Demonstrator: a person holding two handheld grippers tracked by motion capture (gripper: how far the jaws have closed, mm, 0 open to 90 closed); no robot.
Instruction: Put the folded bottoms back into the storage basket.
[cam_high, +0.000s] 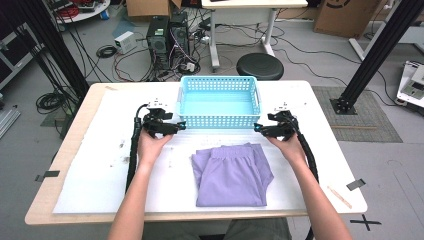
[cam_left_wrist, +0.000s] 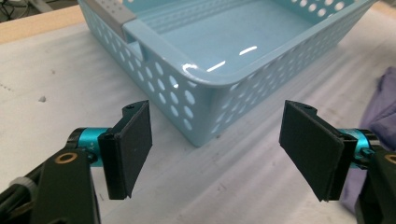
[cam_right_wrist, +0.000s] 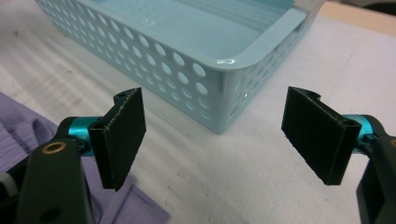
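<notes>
1. left gripper (cam_high: 181, 125) and right gripper (cam_high: 257, 128): jaws spread wide, holding nothing, each at a near corner of the basket (cam_high: 220, 118).
2. folded purple shorts (cam_high: 232, 172) lie between and nearer than both, about equally close.

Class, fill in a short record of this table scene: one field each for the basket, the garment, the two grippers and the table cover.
basket: light blue perforated basket, empty, at the table's far middle
garment: folded purple garment, flat, on the near side of the basket
left gripper: open, at the basket's near left corner, holding nothing
right gripper: open, at the basket's near right corner, holding nothing
table cover: white sheet over a wooden table
</notes>
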